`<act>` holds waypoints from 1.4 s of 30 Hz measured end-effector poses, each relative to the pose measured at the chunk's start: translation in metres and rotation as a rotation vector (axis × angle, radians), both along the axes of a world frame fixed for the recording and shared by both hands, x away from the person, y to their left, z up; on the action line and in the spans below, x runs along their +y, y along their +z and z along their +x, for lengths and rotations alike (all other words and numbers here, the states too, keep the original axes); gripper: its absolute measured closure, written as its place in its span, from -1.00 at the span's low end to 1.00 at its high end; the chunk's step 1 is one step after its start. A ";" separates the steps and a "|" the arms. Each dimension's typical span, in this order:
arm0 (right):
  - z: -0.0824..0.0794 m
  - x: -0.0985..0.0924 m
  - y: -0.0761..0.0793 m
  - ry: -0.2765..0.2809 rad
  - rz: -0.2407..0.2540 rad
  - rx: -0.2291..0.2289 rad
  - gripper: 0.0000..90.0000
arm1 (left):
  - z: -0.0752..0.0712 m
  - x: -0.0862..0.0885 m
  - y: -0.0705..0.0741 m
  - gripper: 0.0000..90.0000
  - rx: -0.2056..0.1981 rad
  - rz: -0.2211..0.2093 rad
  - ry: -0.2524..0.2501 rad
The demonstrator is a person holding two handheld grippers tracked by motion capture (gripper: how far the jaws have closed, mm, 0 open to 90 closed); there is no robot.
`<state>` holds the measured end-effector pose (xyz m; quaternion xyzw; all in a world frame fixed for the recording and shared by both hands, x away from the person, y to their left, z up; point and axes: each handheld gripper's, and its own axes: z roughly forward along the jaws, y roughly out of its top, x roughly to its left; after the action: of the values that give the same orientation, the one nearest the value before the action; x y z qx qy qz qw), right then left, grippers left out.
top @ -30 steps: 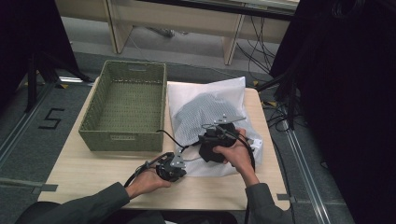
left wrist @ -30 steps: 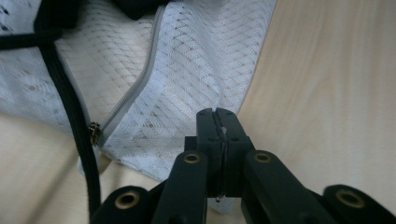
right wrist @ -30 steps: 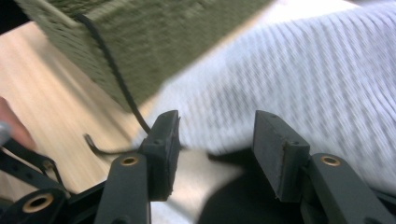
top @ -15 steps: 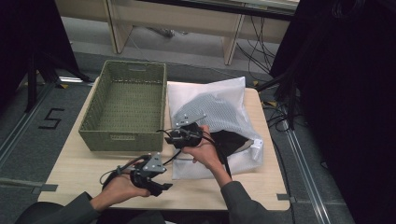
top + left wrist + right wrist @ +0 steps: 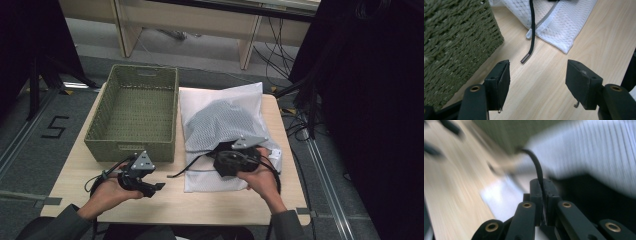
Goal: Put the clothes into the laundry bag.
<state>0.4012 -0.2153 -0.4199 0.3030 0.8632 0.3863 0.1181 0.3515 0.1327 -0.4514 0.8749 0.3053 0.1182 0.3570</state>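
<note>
Jaws of right gripper (image 5: 543, 202) clamp black cord (image 5: 537, 168).

I count 1 woven green basket (image 5: 134, 115), 1 white mesh laundry bag (image 5: 227, 125) and 1 black cord (image 5: 532, 25) trailing out of that bag, all on 1 wooden table (image 5: 175, 200). I have 2 grippers: the left gripper (image 5: 159, 186) and the right gripper (image 5: 212, 159).
</note>
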 end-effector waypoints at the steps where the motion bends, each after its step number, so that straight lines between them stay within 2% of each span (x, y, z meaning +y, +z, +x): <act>1: -0.002 -0.008 -0.006 -0.023 -0.017 0.025 0.97 | 0.001 0.000 0.000 -0.22 -0.003 0.005 0.001; 2: -0.001 -0.017 -0.014 -0.048 -0.037 0.012 0.96 | 0.002 0.000 0.000 -0.22 -0.006 0.009 -0.014; 3: -0.001 -0.025 -0.023 -0.077 -0.042 0.046 0.96 | 0.003 0.000 -0.001 -0.22 -0.011 0.015 -0.011; 4: 0.001 -0.031 -0.031 -0.093 -0.070 0.065 0.95 | 0.003 -0.001 -0.002 -0.23 0.004 0.007 -0.005; 5: 0.003 -0.036 -0.035 -0.108 -0.112 0.079 0.92 | 0.004 -0.001 -0.002 -0.23 -0.001 0.015 -0.009; 6: 0.007 -0.038 -0.038 -0.133 -0.128 0.100 0.75 | 0.004 -0.001 -0.002 -0.23 0.000 0.012 -0.004; 7: 0.009 -0.037 -0.040 -0.157 -0.108 0.104 0.59 | 0.005 -0.001 -0.001 -0.24 -0.004 0.010 -0.008; 8: 0.008 -0.035 -0.037 -0.175 -0.109 0.122 0.47 | 0.004 -0.001 -0.002 -0.24 0.006 -0.001 0.004; 9: 0.008 -0.030 -0.033 -0.173 -0.120 0.087 0.36 | 0.004 -0.001 -0.002 -0.24 0.006 0.000 0.004; 10: 0.006 -0.025 -0.030 -0.177 -0.092 0.067 0.29 | 0.005 0.000 -0.001 -0.24 -0.009 0.022 -0.004; 11: 0.007 -0.016 -0.022 -0.125 -0.055 0.006 0.23 | 0.005 -0.001 -0.002 -0.25 -0.001 0.013 0.001; 12: 0.006 -0.007 -0.017 -0.096 -0.034 -0.023 0.20 | 0.005 -0.001 -0.002 -0.25 -0.002 0.010 0.000; 13: 0.004 0.003 -0.010 -0.068 -0.032 -0.004 0.18 | 0.006 -0.001 -0.002 -0.26 -0.001 0.010 0.002; 15: 0.004 0.028 -0.006 -0.020 0.012 -0.021 0.19 | 0.006 0.000 -0.003 -0.27 0.001 0.011 0.003; 16: 0.005 0.044 -0.007 0.030 0.021 -0.024 0.20 | 0.005 0.000 -0.003 -0.27 0.012 0.004 0.011; 17: 0.005 0.057 -0.011 0.085 0.026 -0.014 0.20 | 0.006 0.002 -0.002 -0.28 0.007 0.007 0.012; 19: 0.004 0.080 -0.022 0.146 -0.001 0.023 0.21 | 0.007 0.006 -0.002 -0.28 0.017 -0.002 0.017; 22: 0.008 0.107 -0.042 0.211 -0.061 0.032 0.25 | 0.013 0.016 -0.002 -0.30 0.022 -0.011 0.062; 27: 0.015 0.134 -0.062 0.279 -0.090 0.054 0.27 | 0.017 0.027 -0.001 -0.31 0.024 -0.008 0.082; 29: 0.017 0.142 -0.069 0.307 -0.121 0.056 0.28 | 0.017 0.029 -0.002 -0.31 0.023 -0.003 0.086; 30: 0.018 0.146 -0.074 0.303 -0.156 0.057 0.32 | 0.017 0.029 -0.002 -0.31 0.024 -0.003 0.087; 31: 0.019 0.147 -0.078 0.296 -0.166 0.062 0.39 | 0.017 0.029 -0.002 -0.31 0.023 0.004 0.089; 32: 0.021 0.147 -0.082 0.307 -0.177 0.074 0.63 | 0.017 0.029 -0.002 -0.31 0.023 0.006 0.081; 33: 0.022 0.146 -0.083 0.321 -0.148 0.088 0.85 | 0.017 0.028 -0.003 -0.31 0.027 0.004 0.084; 34: 0.022 0.145 -0.082 0.317 -0.169 0.079 0.95 | 0.017 0.028 -0.003 -0.31 0.029 0.002 0.085; 35: 0.022 0.143 -0.080 0.322 -0.195 0.072 0.97 | 0.017 0.028 -0.002 -0.31 0.021 0.008 0.073; 36: 0.022 0.140 -0.078 0.312 -0.196 0.065 0.98 | 0.017 0.028 -0.003 -0.31 0.025 0.008 0.075; 37: 0.020 0.137 -0.075 0.298 -0.195 0.083 0.98 | 0.017 0.028 -0.003 -0.31 0.022 0.012 0.074; 40: 0.022 0.119 -0.058 0.273 -0.179 0.047 0.98 | 0.016 0.028 -0.002 -0.31 0.014 0.013 0.076; 41: 0.022 0.109 -0.050 0.254 -0.172 0.032 0.98 | 0.016 0.028 -0.002 -0.31 0.013 0.009 0.075; 42: 0.020 0.101 -0.044 0.217 -0.165 0.038 0.98 | 0.015 0.027 -0.003 -0.31 0.017 0.006 0.074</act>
<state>0.4216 -0.1141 -0.4642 0.2045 0.9217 0.3188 0.0838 0.3669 0.1595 -0.4542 0.8651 0.3401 0.1248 0.3469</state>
